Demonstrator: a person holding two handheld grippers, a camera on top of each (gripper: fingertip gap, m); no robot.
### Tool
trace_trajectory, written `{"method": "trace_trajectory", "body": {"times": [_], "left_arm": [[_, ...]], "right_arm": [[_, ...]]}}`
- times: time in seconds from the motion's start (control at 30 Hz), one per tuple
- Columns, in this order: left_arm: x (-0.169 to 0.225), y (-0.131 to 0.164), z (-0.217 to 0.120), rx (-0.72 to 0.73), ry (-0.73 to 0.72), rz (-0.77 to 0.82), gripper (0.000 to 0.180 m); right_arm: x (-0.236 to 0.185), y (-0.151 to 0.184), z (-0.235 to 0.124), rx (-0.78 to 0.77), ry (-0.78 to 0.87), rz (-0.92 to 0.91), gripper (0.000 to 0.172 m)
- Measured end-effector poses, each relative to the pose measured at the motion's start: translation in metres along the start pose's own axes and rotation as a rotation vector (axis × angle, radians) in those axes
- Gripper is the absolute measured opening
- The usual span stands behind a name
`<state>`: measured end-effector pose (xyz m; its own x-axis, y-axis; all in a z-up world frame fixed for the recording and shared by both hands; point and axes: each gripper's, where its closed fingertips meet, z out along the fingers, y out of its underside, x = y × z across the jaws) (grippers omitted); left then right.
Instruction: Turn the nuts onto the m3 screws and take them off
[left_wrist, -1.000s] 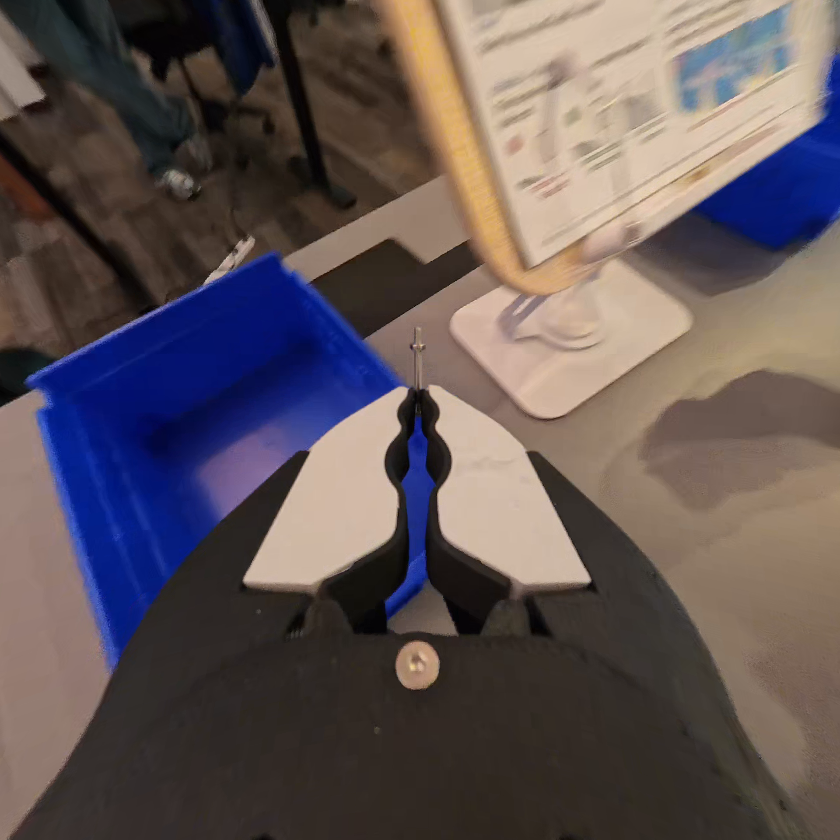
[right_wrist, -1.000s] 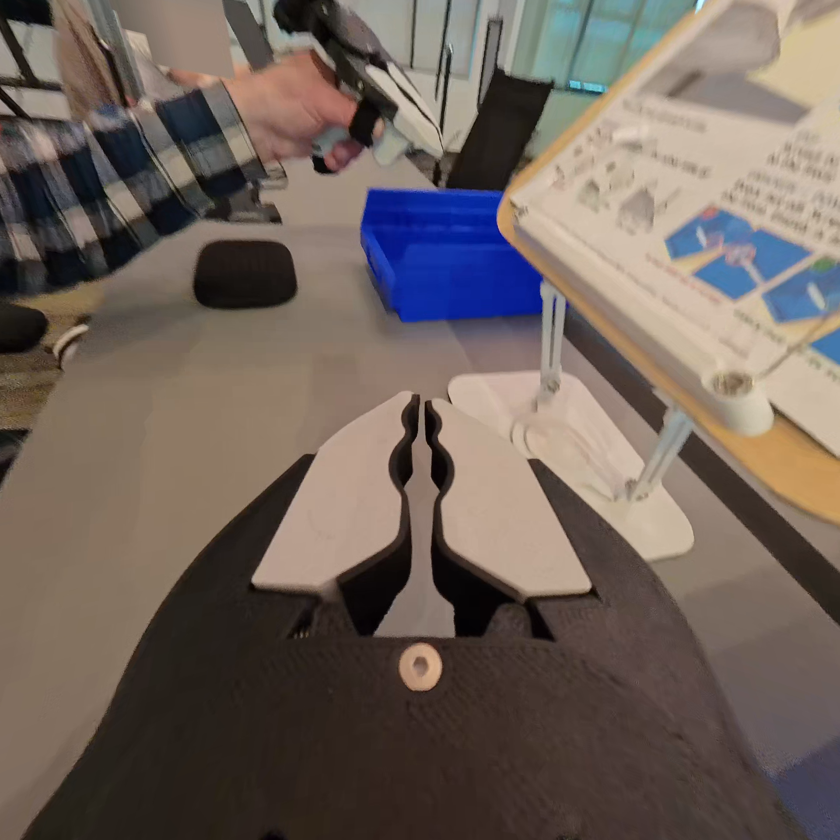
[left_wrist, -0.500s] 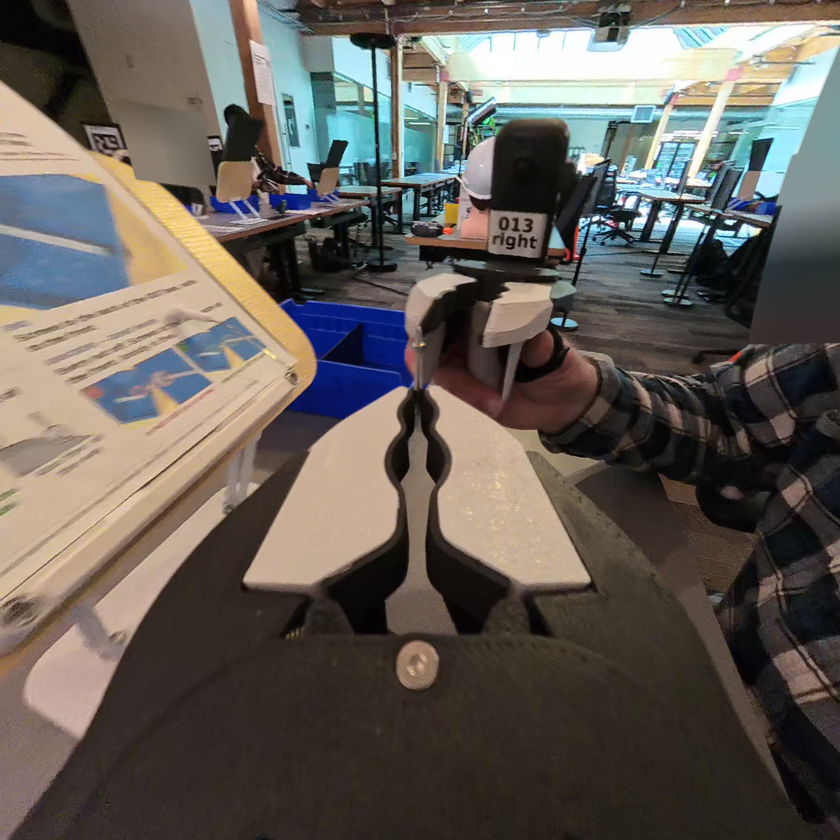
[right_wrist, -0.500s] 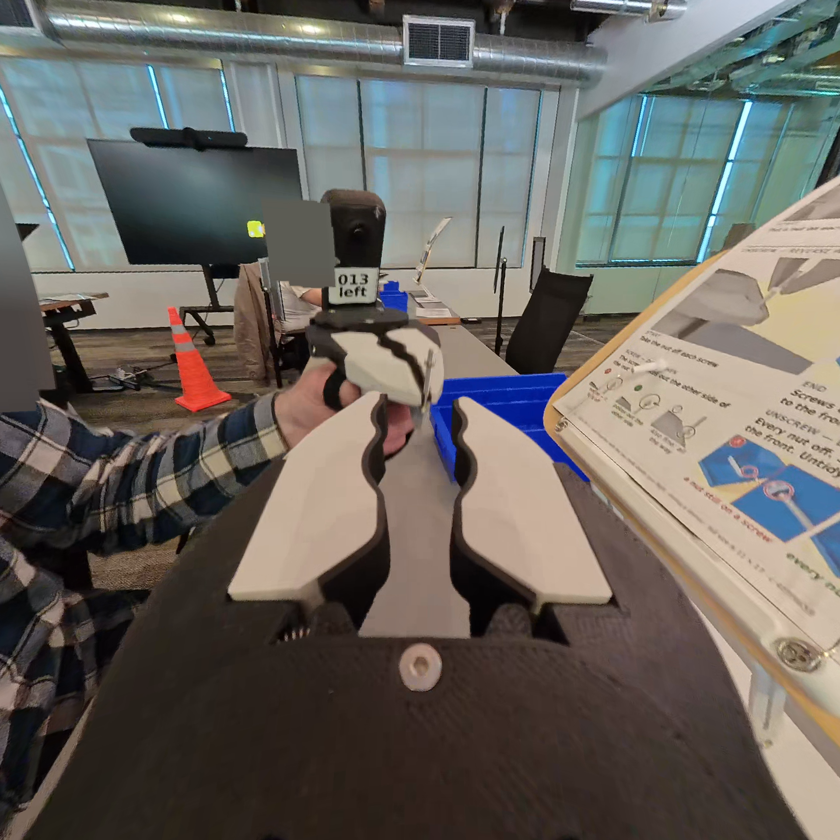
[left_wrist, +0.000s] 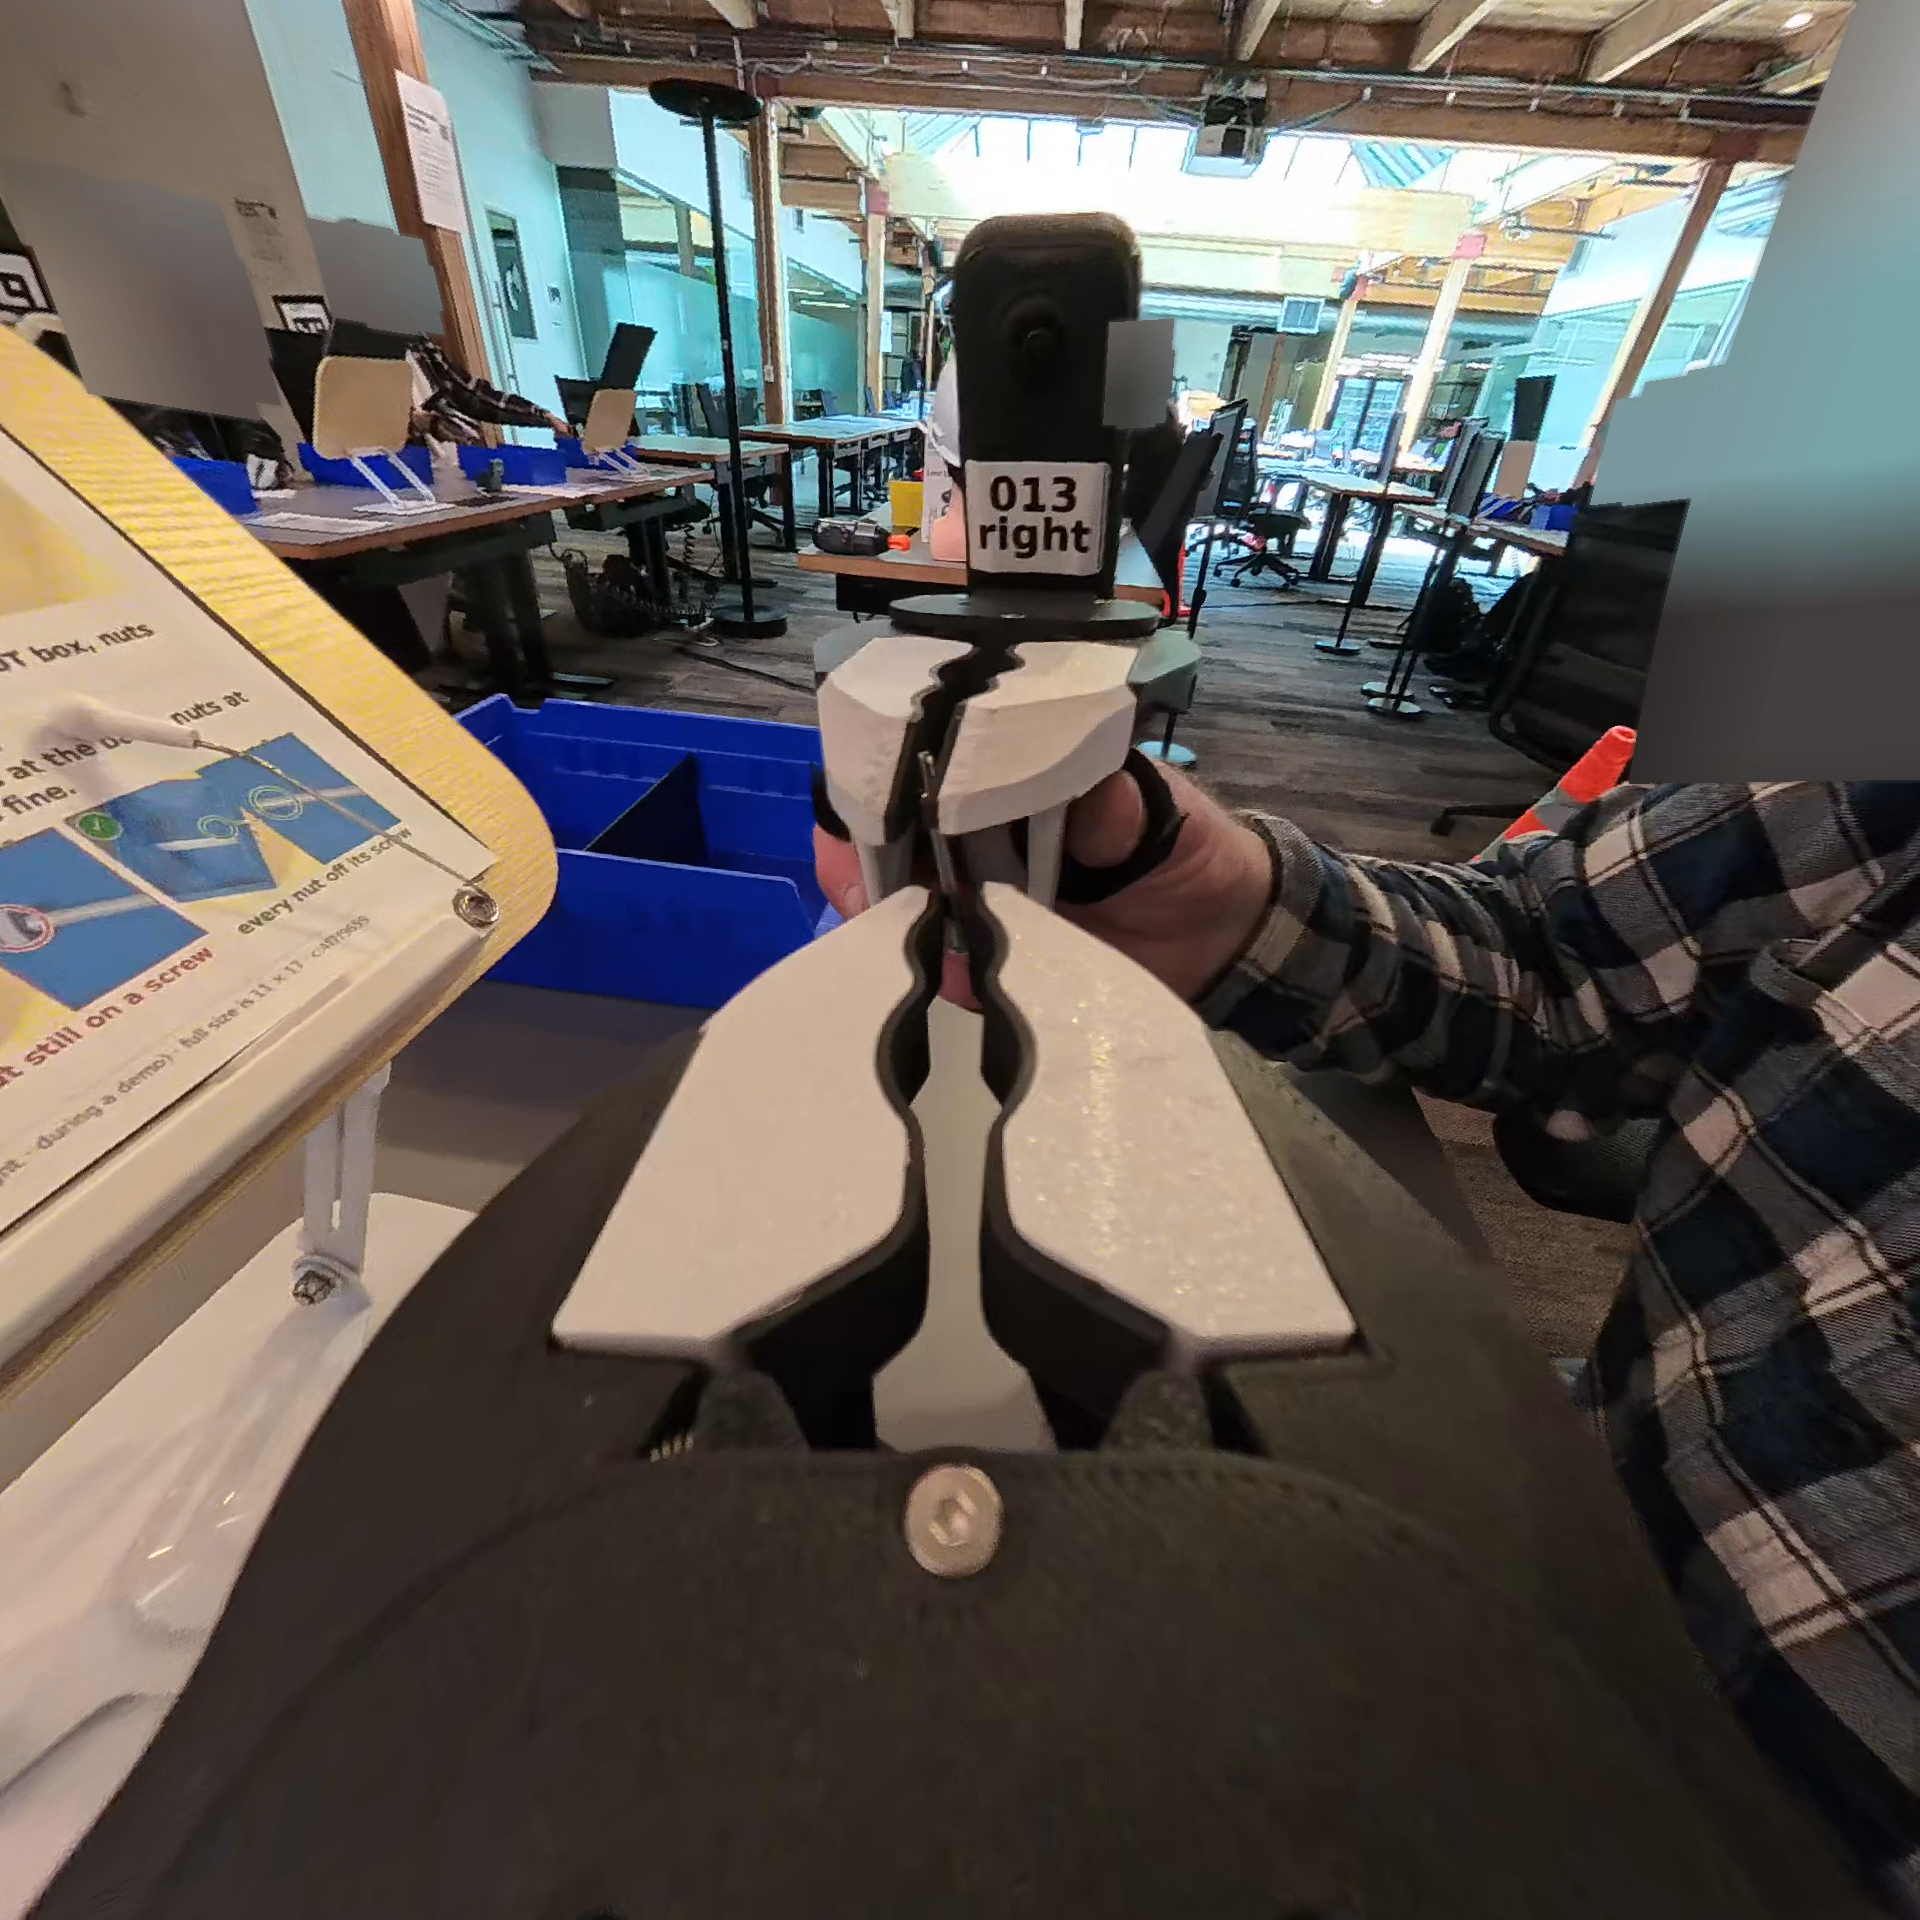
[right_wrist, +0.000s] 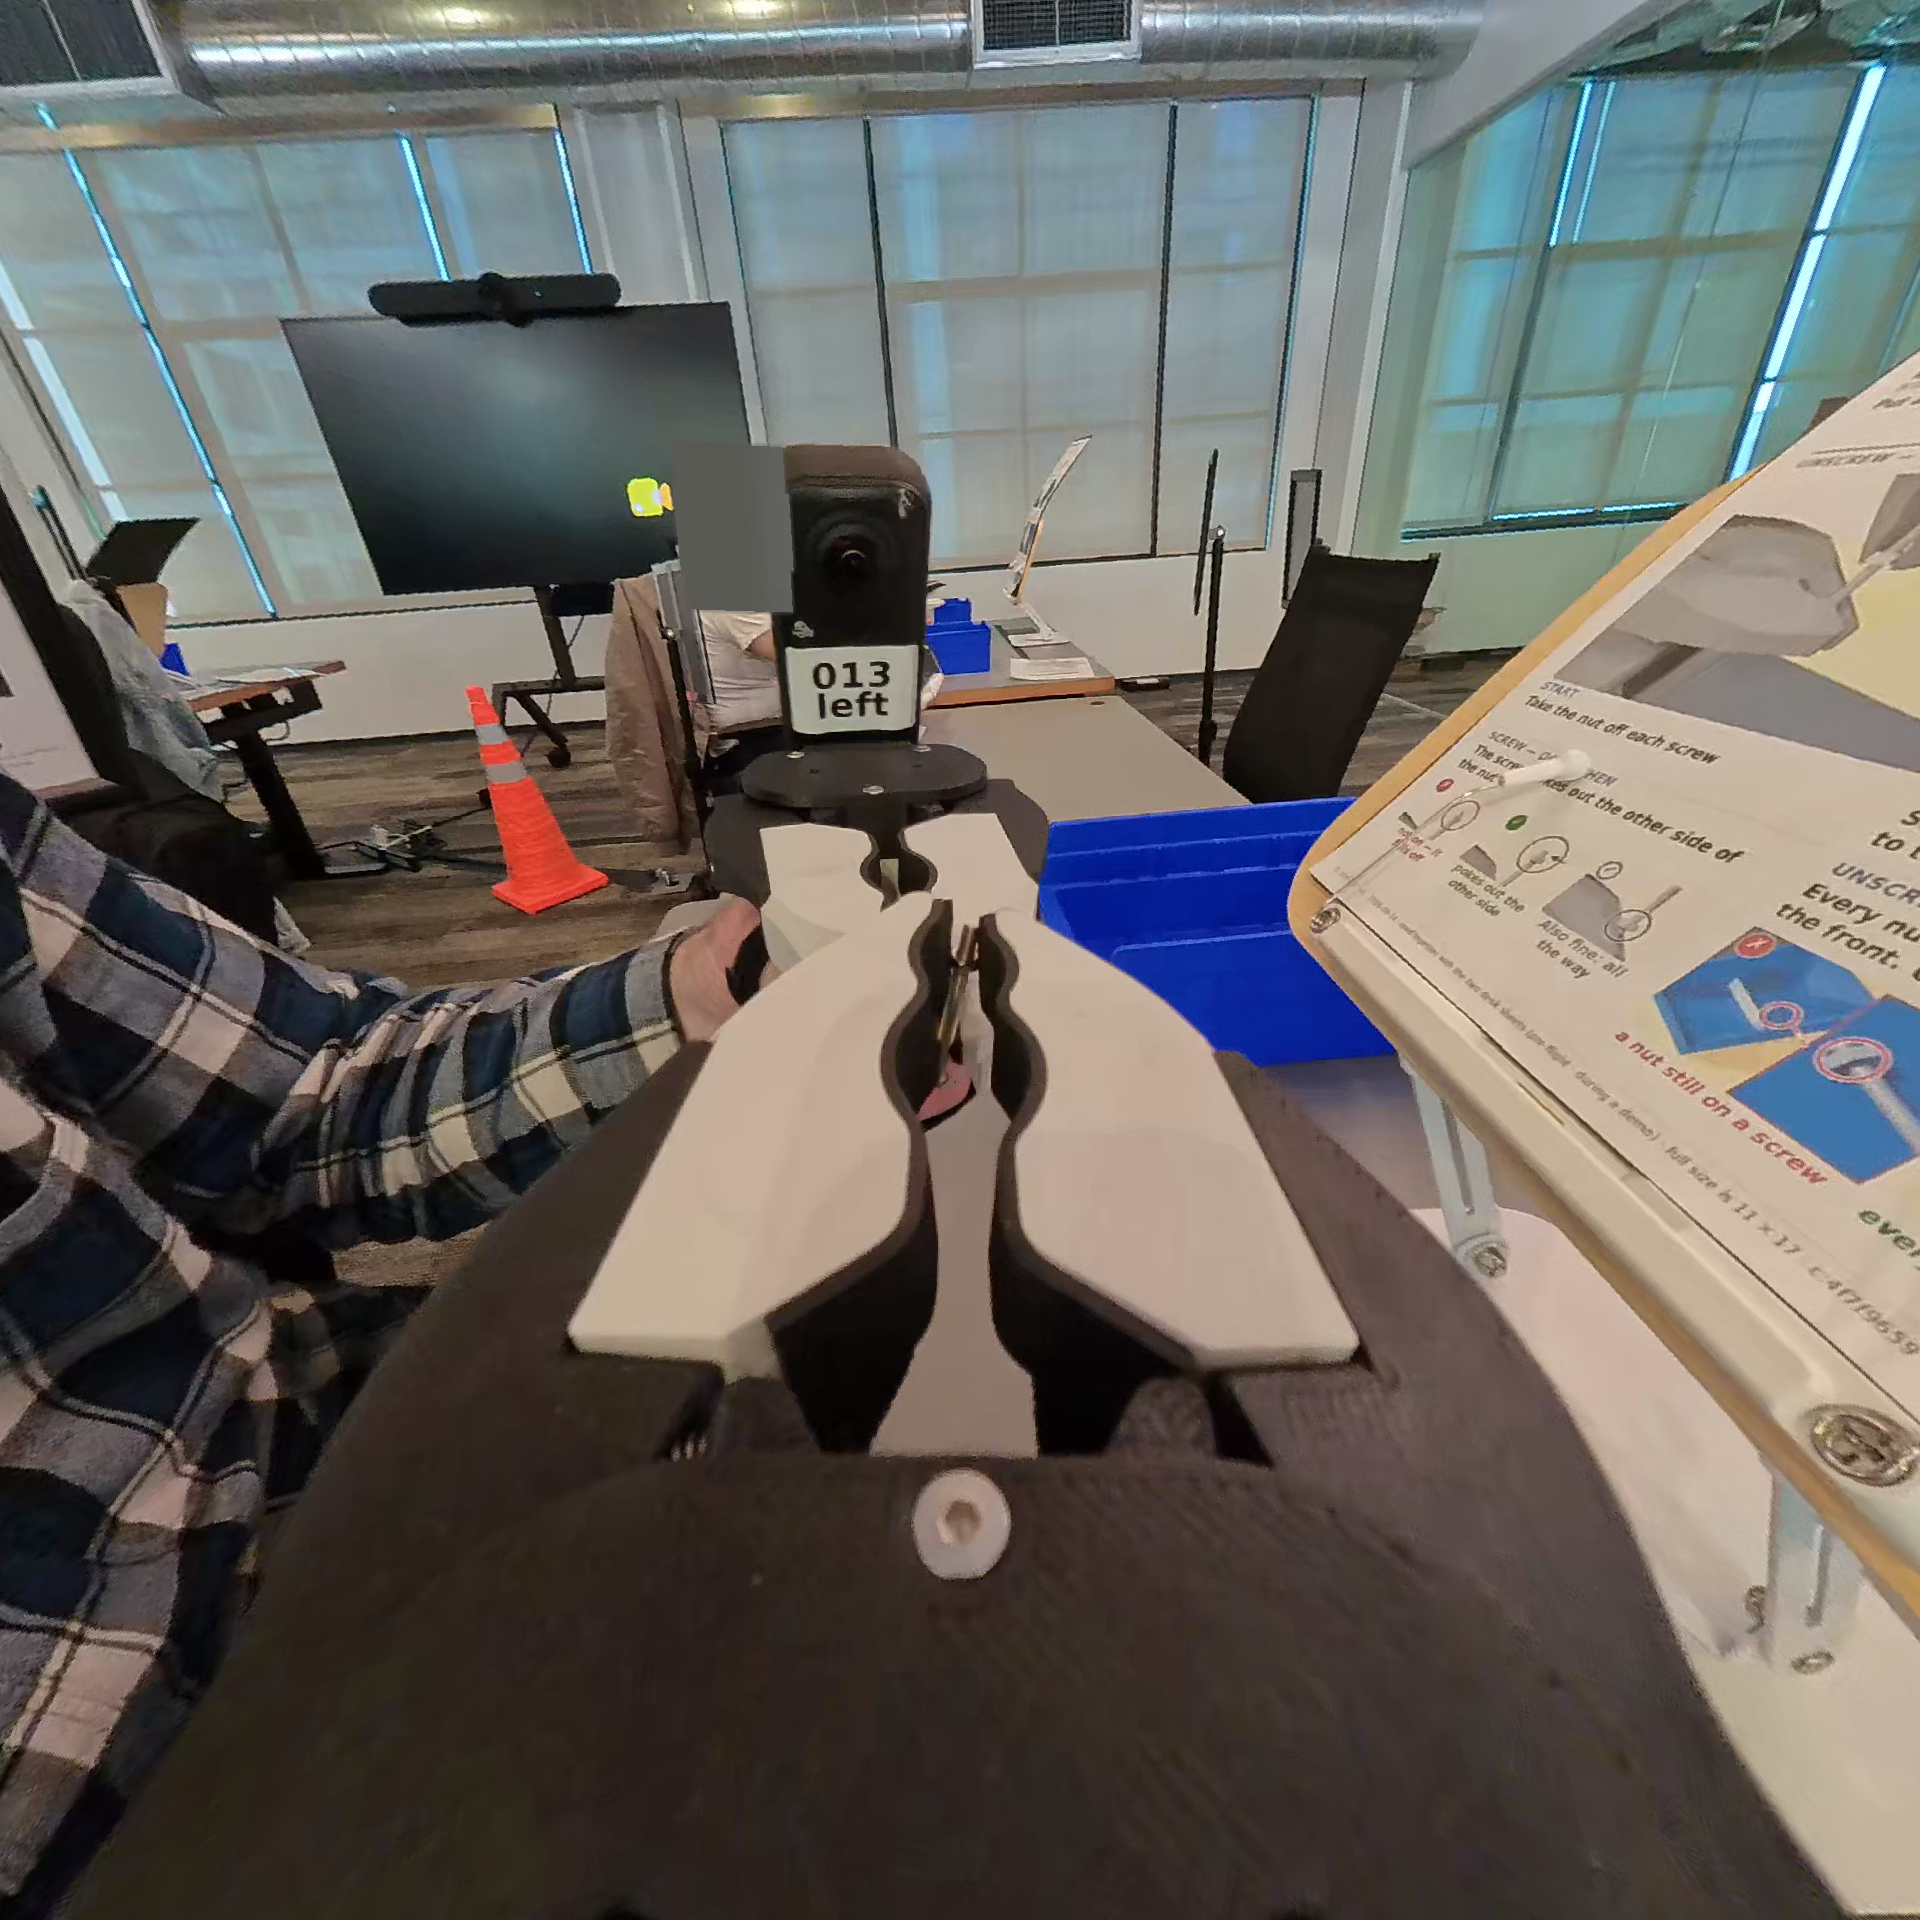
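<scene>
Running lengthwise between two facing grippers, a thin metal screw (left_wrist: 938, 831) sits at frame centre, its long axis pointing away from each camera toward the other. The left gripper (left_wrist: 951, 914) is pinched narrow on one end; the right gripper (right_wrist: 961, 940) is closed on the other. The left wrist view alone shows the screw's bare shank across the gap between them and the hand (left_wrist: 1153, 894) behind. The right wrist view alone shows an orange cone (right_wrist: 525, 821). Both show a blue bin (right_wrist: 1195, 914).
</scene>
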<state>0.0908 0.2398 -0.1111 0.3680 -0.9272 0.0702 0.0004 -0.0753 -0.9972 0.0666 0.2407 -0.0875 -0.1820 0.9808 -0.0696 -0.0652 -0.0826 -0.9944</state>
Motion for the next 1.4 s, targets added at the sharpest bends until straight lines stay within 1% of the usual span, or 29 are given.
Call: {"method": "trace_trajectory", "body": {"times": [0.03, 0.13, 0.3, 0.4, 0.53, 0.57, 0.67, 0.7, 0.8, 0.97, 1.03, 1.1, 1.17, 1.2, 1.23, 1.27, 1.33, 1.4], "left_arm": [[-0.002, 0.0, 0.0, 0.002, -0.01, 0.002, 0.01], [-0.004, 0.008, 0.005, -0.064, -0.025, 0.028, 0.032], [-0.003, 0.009, 0.011, -0.056, -0.006, 0.019, 0.007], [-0.008, 0.013, 0.013, -0.064, -0.017, 0.008, 0.002], [-0.01, 0.012, 0.013, -0.041, -0.036, 0.008, 0.002], [-0.013, 0.011, 0.013, -0.034, -0.057, 0.01, 0.002], [-0.012, 0.01, 0.013, -0.028, -0.056, 0.018, 0.002], [-0.012, 0.01, 0.014, -0.034, -0.061, 0.029, 0.002], [-0.008, 0.011, 0.017, -0.039, -0.047, 0.045, 0.002], [-0.003, 0.01, 0.019, -0.014, -0.036, 0.056, 0.002], [-0.001, 0.011, 0.018, -0.01, -0.028, 0.058, 0.002], [-0.001, 0.009, 0.018, 0.002, -0.03, 0.06, 0.002], [-0.001, 0.002, 0.014, 0.045, -0.021, 0.045, 0.002], [-0.003, -0.002, 0.01, 0.07, -0.025, 0.035, 0.002], [-0.001, -0.005, 0.007, 0.084, -0.006, 0.03, 0.002], [-0.001, -0.006, 0.006, 0.09, -0.01, 0.032, 0.002], [-0.003, -0.005, 0.005, 0.078, -0.016, 0.029, 0.002], [-0.003, -0.003, 0.008, 0.077, -0.016, 0.023, 0.002]], "right_arm": [[0.002, 0.0, 0.0, -0.004, 0.006, 0.016, 0.005], [0.006, 0.001, -0.002, -0.021, 0.003, 0.039, 0.005], [0.005, 0.008, 0.001, -0.08, -0.012, 0.048, 0.005], [0.005, 0.011, 0.001, -0.096, -0.005, 0.039, 0.005], [0.009, 0.003, -0.002, -0.047, 0.015, 0.036, 0.022], [0.011, -0.001, -0.005, -0.03, 0.027, 0.033, 0.035], [0.019, 0.002, -0.006, -0.072, 0.075, -0.001, 0.061], [0.018, 0.003, -0.004, -0.079, 0.073, -0.009, 0.064], [0.019, 0.007, 0.001, -0.092, 0.076, -0.017, 0.064], [0.023, 0.012, 0.004, -0.09, 0.075, 0.013, 0.056], [0.024, 0.012, 0.002, -0.089, 0.075, 0.015, 0.057], [0.023, 0.011, -0.002, -0.087, 0.077, 0.008, 0.058], [0.023, 0.008, -0.011, -0.067, 0.072, 0.018, 0.058], [0.028, 0.007, -0.017, -0.061, 0.09, 0.028, 0.056], [0.035, 0.007, -0.025, -0.062, 0.124, 0.028, 0.051], [0.042, 0.007, -0.032, -0.058, 0.149, 0.031, 0.05], [0.044, 0.001, -0.041, -0.02, 0.133, 0.059, 0.052], [0.038, -0.004, -0.037, -0.016, 0.114, 0.036, 0.054]]}}
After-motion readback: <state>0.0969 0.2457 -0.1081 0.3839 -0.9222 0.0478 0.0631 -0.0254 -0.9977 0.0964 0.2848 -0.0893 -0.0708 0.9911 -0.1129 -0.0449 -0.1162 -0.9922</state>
